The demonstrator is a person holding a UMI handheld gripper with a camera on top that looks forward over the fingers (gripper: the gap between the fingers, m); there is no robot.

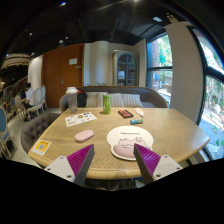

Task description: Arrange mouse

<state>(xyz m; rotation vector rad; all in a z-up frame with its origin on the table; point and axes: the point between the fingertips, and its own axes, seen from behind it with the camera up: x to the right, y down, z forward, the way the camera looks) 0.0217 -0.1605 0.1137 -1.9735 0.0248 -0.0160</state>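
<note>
A pink mouse (84, 135) lies on the round wooden table (170, 130), to the left of a white round mouse mat (126, 142) with a pink print on it. My gripper (113, 160) is open and empty, held above the table's near edge. Its two purple pads (80, 160) stand wide apart. The white mat lies just ahead of the fingers, between them. The mouse lies beyond the left finger, apart from it.
On the table stand a green bottle (107, 103), a white jug (72, 98), a paper sheet (80, 119), a yellow card (41, 147), a red-brown box (125, 113) and a small teal object (136, 122). Chairs (33, 128) stand left; a sofa (125, 99) behind.
</note>
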